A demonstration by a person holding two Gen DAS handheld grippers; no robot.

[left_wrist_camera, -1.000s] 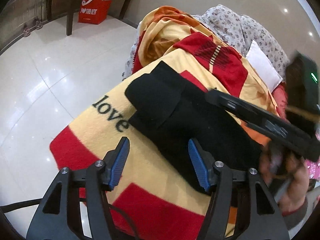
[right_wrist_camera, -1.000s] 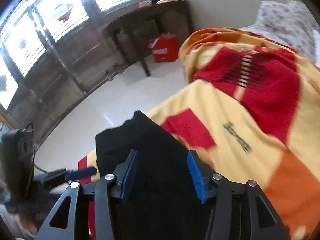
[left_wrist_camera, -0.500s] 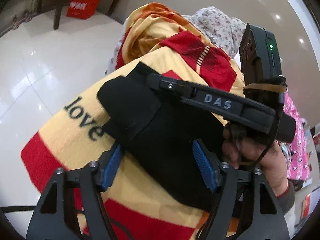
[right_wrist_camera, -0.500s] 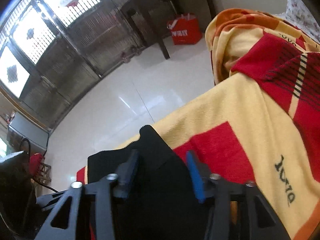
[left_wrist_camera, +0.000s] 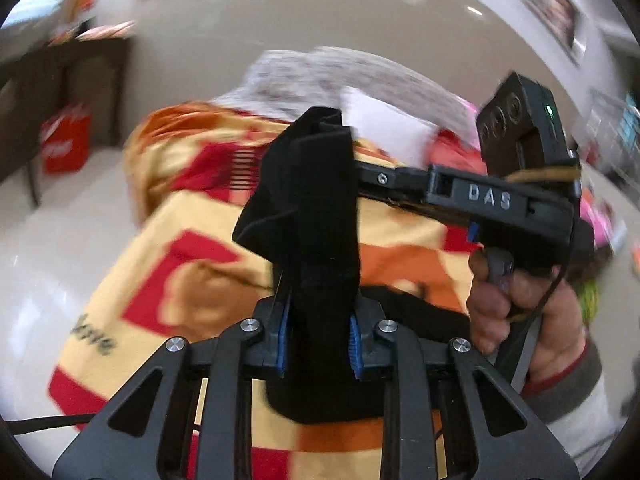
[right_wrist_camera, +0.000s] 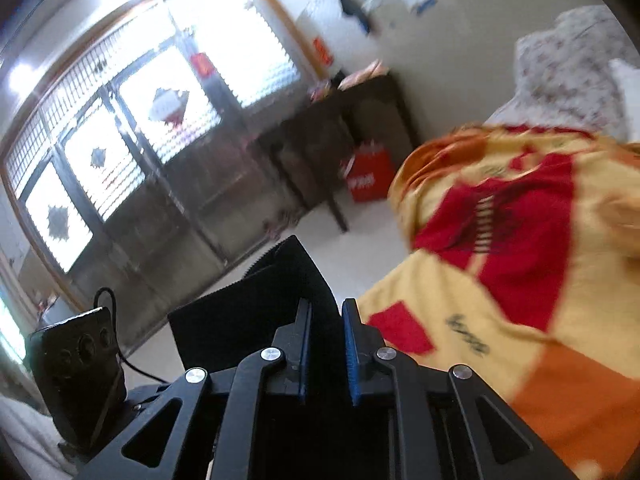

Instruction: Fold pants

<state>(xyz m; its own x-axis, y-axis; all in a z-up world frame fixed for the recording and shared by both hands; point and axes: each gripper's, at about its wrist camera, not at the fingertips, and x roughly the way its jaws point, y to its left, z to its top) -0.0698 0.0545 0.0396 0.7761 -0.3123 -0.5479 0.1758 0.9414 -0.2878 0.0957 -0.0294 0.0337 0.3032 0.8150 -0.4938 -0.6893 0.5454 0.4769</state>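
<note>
The black pants (left_wrist_camera: pixel 312 200) hang lifted above the yellow, red and orange blanket (left_wrist_camera: pixel 192 248). My left gripper (left_wrist_camera: pixel 318 344) is shut on a thick fold of the black pants. The right gripper's body (left_wrist_camera: pixel 480 196) reaches in from the right and holds the upper part of the same cloth. In the right wrist view my right gripper (right_wrist_camera: pixel 326 344) is shut on the black pants (right_wrist_camera: pixel 256 312), whose ribbed edge stands up ahead of the blue pads (right_wrist_camera: pixel 352 344). The left gripper's camera block (right_wrist_camera: pixel 76 364) shows at lower left.
The blanket (right_wrist_camera: pixel 520 272) covers a bed with a flowered cover (left_wrist_camera: pixel 320 76) and a white pillow (left_wrist_camera: pixel 384 128) at the far end. A red bag (right_wrist_camera: pixel 366 176) stands under a dark table (right_wrist_camera: pixel 340 128) on the glossy white floor (left_wrist_camera: pixel 48 240). Barred windows (right_wrist_camera: pixel 120 120) fill the left wall.
Both grippers have closed on the pants and lifted them off the blanket. The cloth that lay flat now hangs between the two grippers.
</note>
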